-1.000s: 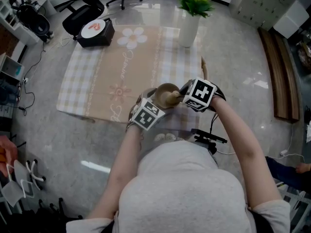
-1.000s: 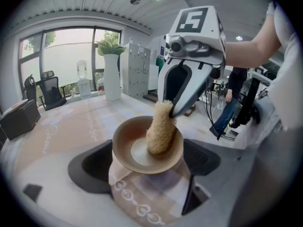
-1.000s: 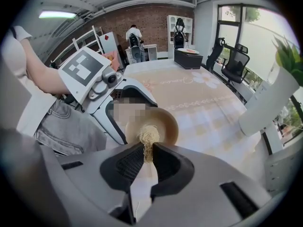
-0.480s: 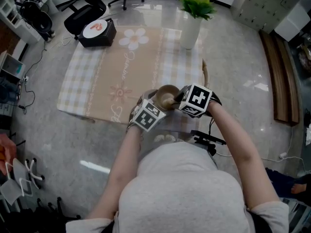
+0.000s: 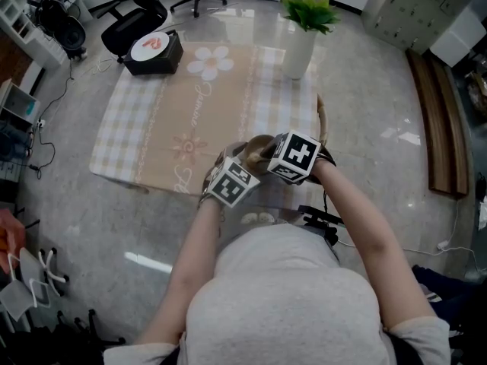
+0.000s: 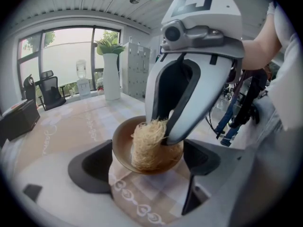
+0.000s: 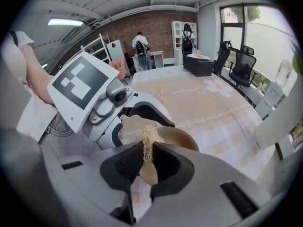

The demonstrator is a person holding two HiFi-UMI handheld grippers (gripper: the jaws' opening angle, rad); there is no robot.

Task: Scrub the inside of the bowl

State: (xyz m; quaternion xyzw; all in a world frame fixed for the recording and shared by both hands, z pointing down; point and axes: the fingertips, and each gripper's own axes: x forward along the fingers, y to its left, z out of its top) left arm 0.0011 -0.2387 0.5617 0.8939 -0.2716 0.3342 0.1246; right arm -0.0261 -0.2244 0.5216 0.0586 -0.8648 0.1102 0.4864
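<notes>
A brown bowl [image 6: 124, 148] sits over the front edge of the tablecloth, between the jaws of my left gripper [image 6: 147, 161], which press its two sides. My right gripper [image 7: 147, 156] is shut on a pale straw-coloured fibre scrubber [image 7: 149, 142]. It reaches down from above and holds the scrubber [image 6: 147, 143] against the inside of the bowl. In the head view the right gripper [image 5: 265, 152] and its marker cube cover most of the bowl [image 5: 253, 143], and the left gripper [image 5: 242, 167] is just in front of it. The bowl's far rim [image 7: 182, 138] shows beyond the right jaws.
The beige checked tablecloth [image 5: 175, 112] covers a glass table. A white vase with a green plant [image 5: 298, 48] stands at the back. A black box with a round white top [image 5: 151, 50] is at the back left. Office chairs [image 5: 137, 10] and a wooden bench [image 5: 437, 120] stand around.
My right gripper has moved left with the scrubber, further over the bowl, which it now mostly hides. The left gripper and bowl have stayed in place.
</notes>
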